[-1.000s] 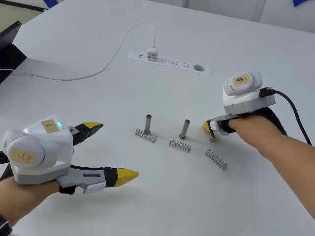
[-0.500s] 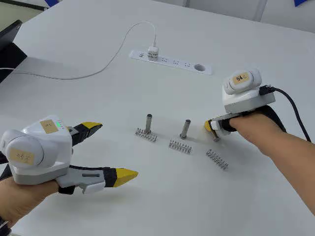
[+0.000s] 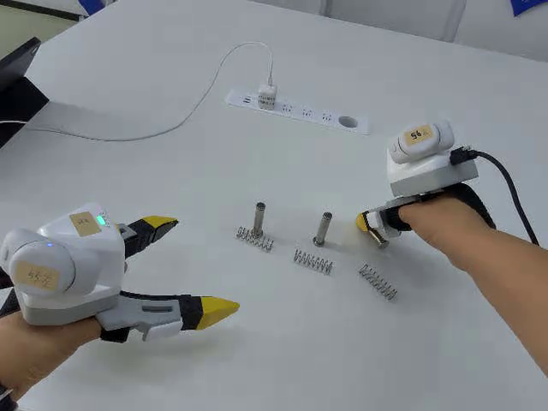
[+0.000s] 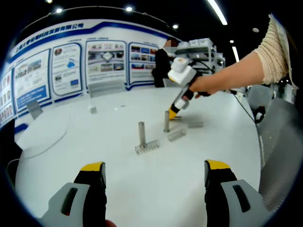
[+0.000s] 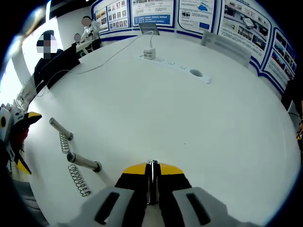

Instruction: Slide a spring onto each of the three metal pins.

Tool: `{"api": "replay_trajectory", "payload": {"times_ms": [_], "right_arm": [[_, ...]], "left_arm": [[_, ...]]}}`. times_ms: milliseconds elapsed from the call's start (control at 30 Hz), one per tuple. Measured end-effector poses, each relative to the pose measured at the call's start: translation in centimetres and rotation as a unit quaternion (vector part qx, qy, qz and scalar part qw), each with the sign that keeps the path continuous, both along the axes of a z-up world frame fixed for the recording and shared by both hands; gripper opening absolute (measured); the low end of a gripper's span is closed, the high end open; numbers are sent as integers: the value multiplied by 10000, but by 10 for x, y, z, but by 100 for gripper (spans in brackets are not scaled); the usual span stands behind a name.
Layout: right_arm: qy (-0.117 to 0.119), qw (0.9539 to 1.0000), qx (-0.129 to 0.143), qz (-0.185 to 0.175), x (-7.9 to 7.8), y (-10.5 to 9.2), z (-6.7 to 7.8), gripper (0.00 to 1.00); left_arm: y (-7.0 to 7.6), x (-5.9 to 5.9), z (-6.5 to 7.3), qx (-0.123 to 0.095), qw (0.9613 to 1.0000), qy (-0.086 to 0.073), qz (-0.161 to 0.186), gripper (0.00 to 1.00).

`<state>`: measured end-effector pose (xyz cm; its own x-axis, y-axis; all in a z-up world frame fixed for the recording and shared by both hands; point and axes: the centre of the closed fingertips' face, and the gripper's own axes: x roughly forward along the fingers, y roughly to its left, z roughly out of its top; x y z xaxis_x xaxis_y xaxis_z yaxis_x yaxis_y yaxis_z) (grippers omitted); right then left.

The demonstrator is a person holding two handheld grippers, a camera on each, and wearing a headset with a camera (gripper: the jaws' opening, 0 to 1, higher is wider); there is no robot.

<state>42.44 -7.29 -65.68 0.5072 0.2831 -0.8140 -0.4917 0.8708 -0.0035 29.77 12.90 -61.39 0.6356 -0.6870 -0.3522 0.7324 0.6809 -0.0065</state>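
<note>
Two metal pins stand upright on the white table. A spring lies at the foot of the left pin, a second spring in front of the other, and a third spring further right. My right gripper is shut on a third metal pin, whose lower end leans down to the table; it shows between the closed fingertips. My left gripper hovers open at the near left, its fingers wide apart and pointing at the pins.
A white power strip with a plugged charger and a cable lies at the back of the table. A dark object sits at the far left edge. Bare tabletop lies between the left gripper and the pins.
The right gripper has shifted slightly with the pin still in its grip. The left gripper stays open and has hardly moved.
</note>
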Motion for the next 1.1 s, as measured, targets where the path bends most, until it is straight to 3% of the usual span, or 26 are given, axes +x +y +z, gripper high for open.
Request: {"api": "replay_trajectory", "payload": {"times_ms": [233,433,1100], "right_arm": [[-109,9999,-2,68,-2,-1,0,8],[-281,9993,228,-51,-7,-4,14,8],[-756,9963,367,-178,-32,-21,39,9]], "left_arm": [[1,0,3,-13,10000,-24,12,87],[3,1,4,-5,10000,-34,27,86],[-8,-1,14,24,9998,-146,-96,86]]}}
